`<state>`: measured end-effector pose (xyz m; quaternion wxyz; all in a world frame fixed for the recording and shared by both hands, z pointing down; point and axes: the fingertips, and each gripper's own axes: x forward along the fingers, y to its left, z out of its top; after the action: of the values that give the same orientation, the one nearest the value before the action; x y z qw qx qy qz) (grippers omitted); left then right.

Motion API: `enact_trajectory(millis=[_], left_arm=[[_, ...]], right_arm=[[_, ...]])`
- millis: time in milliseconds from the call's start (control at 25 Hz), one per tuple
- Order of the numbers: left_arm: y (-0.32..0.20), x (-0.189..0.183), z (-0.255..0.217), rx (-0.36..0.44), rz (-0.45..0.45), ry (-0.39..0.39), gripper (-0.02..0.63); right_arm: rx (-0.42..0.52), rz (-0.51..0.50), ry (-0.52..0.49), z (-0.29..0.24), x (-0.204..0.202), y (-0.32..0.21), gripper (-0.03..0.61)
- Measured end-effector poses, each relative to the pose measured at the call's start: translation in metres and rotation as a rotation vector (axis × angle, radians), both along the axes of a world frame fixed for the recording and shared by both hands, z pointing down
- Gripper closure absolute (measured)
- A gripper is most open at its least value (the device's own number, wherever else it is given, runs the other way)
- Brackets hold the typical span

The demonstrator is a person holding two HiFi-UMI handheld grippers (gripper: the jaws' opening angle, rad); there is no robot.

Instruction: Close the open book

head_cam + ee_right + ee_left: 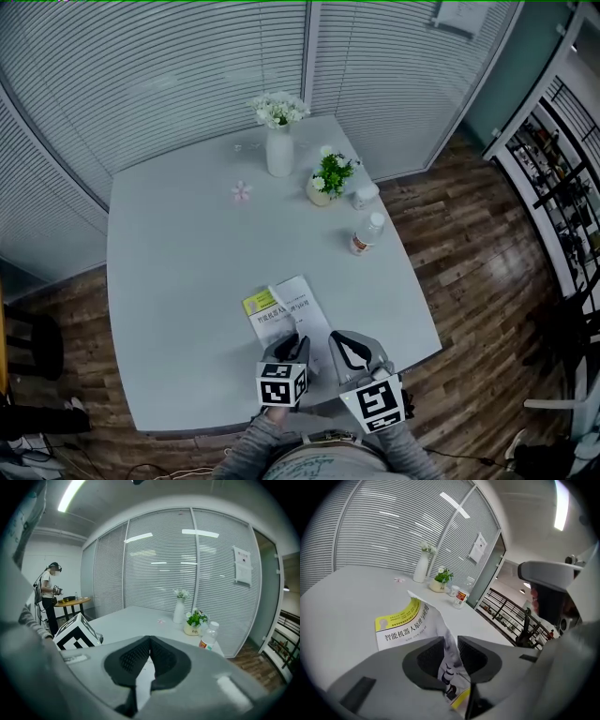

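Head view: book (281, 314) on table (169, 281), well apart from vase (279, 150), person's side; not yet shut. L gripper (451, 648) clamped on raised cover (405, 623); R gripper (150, 640) jaws together, empty; est. halfway, cover needs folding down.
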<state>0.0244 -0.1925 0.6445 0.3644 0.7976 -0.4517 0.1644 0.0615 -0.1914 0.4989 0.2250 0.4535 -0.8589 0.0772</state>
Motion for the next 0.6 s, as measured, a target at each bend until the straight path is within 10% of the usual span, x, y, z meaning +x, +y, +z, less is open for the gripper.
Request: enact_trajectory(millis=[600], left_arm=[[-0.006, 0.032, -0.028, 0.100, -0.004, 0.123, 0.385]], right_arm=[[0.003, -0.023, 0.001, 0.006, 0.017, 0.005, 0.577]])
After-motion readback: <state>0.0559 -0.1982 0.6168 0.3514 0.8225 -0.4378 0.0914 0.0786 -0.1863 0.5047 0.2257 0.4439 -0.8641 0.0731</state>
